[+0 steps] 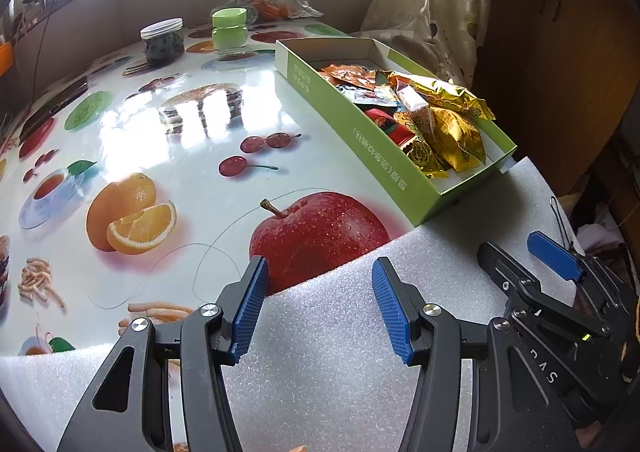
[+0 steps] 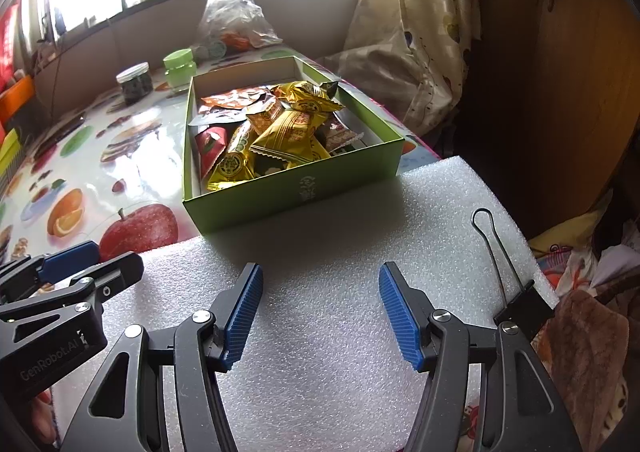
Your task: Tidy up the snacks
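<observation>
Sitting in the green box (image 2: 288,187), the snacks (image 2: 280,127) make a loose heap of gold, red and orange packets that rises above the box wall at some places. The box stands on the fruit-printed tablecloth (image 1: 168,155), and its near end touches the white foam sheet (image 2: 320,312).

The left gripper (image 1: 318,306) and the right gripper (image 2: 320,312) both hang over the foam with their jaws apart and nothing between them.

I think the heap is the main risk: a pull on 1 packet can drag its neighbours over the wall. The foil looks slippery too, so a packet may slide out of the blue pads. The box looks light, and a push can move it on the glossy cloth. The 2 grippers are close together and may knock each other.

For writing, "GenRobot.AI" stands on the left gripper's body in the right view. The box side carries Chinese characters, and I cannot read them surely. The packets have round emblems, too small to read.
</observation>
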`<state>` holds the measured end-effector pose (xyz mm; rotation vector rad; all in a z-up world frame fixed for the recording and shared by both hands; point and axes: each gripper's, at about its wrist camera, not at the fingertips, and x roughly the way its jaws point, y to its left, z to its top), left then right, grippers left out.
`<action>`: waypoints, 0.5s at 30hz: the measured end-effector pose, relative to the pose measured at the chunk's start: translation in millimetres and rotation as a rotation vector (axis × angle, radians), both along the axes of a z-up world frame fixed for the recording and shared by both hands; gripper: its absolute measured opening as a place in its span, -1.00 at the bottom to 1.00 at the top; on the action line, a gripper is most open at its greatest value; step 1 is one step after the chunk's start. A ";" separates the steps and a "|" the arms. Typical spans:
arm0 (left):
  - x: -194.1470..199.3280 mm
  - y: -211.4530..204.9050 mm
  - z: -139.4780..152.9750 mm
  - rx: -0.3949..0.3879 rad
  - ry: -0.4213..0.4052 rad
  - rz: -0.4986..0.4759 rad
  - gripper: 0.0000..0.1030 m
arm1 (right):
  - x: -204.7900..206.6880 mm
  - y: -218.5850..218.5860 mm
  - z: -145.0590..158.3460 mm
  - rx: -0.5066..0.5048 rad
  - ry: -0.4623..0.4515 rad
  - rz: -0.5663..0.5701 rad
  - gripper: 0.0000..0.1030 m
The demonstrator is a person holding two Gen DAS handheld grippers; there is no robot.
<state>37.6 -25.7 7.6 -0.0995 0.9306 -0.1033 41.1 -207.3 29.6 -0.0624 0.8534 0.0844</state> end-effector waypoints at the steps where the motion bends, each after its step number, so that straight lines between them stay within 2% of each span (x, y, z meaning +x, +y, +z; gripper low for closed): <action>1: 0.3 0.1 0.0 -0.001 0.000 0.001 0.07 | 0.1 -0.4 0.0 0.000 0.000 0.000 0.18; 15: -0.1 -0.2 -0.1 -0.001 -0.002 0.002 0.07 | 0.8 -0.7 -0.1 0.000 -0.003 -0.005 0.18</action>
